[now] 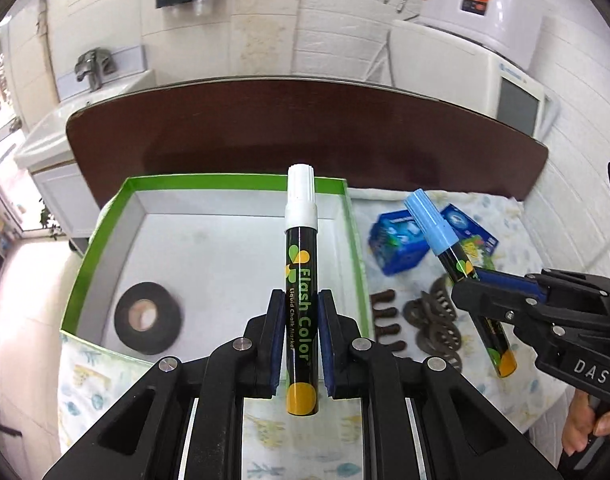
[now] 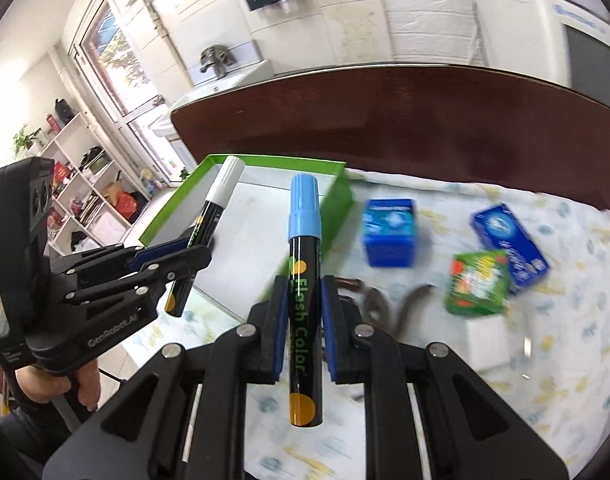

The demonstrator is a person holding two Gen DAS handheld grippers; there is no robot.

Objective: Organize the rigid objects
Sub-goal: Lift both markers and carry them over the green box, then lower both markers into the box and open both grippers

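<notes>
My left gripper [image 1: 301, 300] is shut on a black chalk marker with a white cap [image 1: 301, 264], held above the near edge of the green box [image 1: 75, 280]. A black tape roll [image 1: 148, 317] lies inside that box. My right gripper [image 2: 303, 292] is shut on a second black marker with a light-blue cap [image 2: 303, 276]. In the left wrist view the right gripper [image 1: 471, 280] grips the blue-capped marker [image 1: 445, 248] over the brown pieces. In the right wrist view the left gripper [image 2: 193, 248] carries the white-capped marker [image 2: 221, 200] beside the box [image 2: 329, 200].
On the patterned cloth [image 1: 517, 376] lie dark brown rings [image 1: 433, 320] and pegs [image 1: 385, 312], blue cartons [image 1: 401, 240] and a green packet [image 2: 479, 288]. A dark wooden board [image 1: 305, 132] stands behind the cloth. A hand [image 1: 593, 428] holds the right grip.
</notes>
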